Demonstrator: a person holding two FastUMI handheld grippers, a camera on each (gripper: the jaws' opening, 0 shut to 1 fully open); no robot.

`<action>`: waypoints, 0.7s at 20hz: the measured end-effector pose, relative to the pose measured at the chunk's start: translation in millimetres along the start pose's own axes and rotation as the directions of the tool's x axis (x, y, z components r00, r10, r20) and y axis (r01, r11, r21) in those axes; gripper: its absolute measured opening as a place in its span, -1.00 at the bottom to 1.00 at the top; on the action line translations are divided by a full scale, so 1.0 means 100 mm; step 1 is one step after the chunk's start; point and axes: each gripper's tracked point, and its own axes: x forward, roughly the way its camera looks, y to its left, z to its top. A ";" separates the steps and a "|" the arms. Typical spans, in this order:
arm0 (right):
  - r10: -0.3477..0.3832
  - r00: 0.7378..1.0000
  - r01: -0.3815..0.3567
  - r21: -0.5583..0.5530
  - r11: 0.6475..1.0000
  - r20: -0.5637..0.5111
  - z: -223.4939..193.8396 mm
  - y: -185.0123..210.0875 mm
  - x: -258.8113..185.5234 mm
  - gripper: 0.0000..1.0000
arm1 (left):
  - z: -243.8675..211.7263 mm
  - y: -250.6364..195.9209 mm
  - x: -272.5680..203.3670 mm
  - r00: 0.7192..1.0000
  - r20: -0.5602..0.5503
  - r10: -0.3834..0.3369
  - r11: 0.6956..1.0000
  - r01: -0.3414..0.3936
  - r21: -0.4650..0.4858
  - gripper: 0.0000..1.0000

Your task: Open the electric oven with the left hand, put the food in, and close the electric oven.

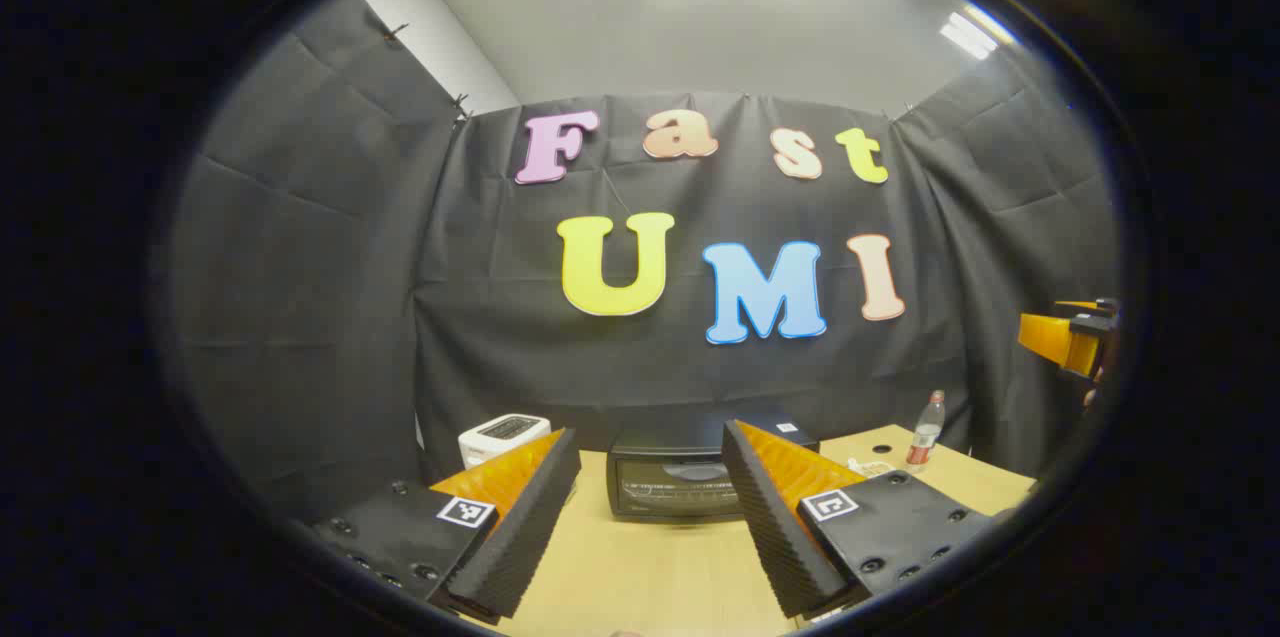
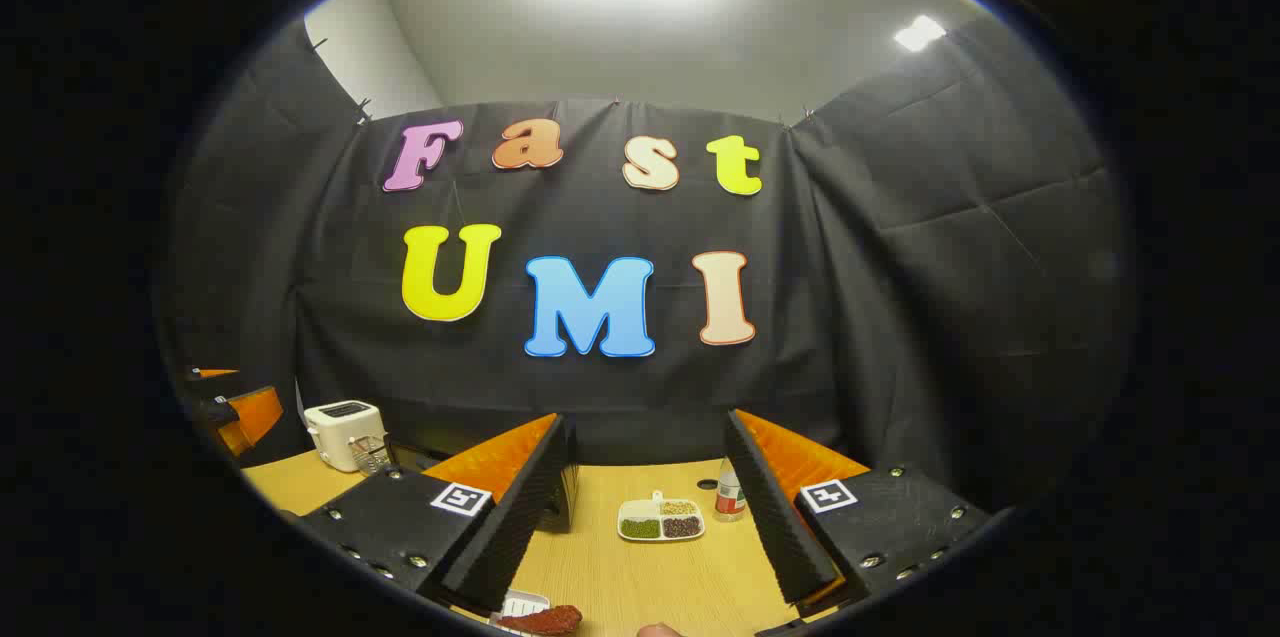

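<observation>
Starting on the left in the left gripper view, a white toaster (image 1: 503, 434) sits at the back of the wooden table (image 1: 640, 567), and the left gripper (image 1: 650, 517) hangs above the tabletop with its fingers spread wide, nothing between them. Dead ahead through that gap is the oven (image 1: 675, 485), black, door shut, well apart from the fingertips. Further right, a bottle (image 1: 926, 432) stands near the table's far corner, and at the edge the other gripper (image 1: 1070, 337) is held up high.

Over in the right gripper view, the right gripper (image 2: 650, 517) is spread open too, empty. Low between its fingers lies the food (image 2: 545, 620), a reddish-brown piece on a small white tray (image 2: 520, 605); beyond it a divided dish (image 2: 660, 520) of beans.

Looks like the opening step is barely begun. To do it well, bring the left gripper straight and level at the door's top edge, close squarely on the handle, then pull down smoothly so the oven doesn't slide
</observation>
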 end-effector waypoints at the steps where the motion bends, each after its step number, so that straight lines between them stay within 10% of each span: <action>1: 0.002 1.000 -0.002 -0.001 1.000 0.002 0.02 0.00 0.00 0.93 | 0.02 0.01 0.01 1.000 0.004 0.003 1.000 -0.003 -0.002 1.00; 14: 0.023 1.000 -0.023 -0.019 1.000 0.005 0.00 -0.05 -0.01 0.92 | 0.09 -0.01 0.00 1.000 0.025 0.012 1.000 -0.013 0.009 1.00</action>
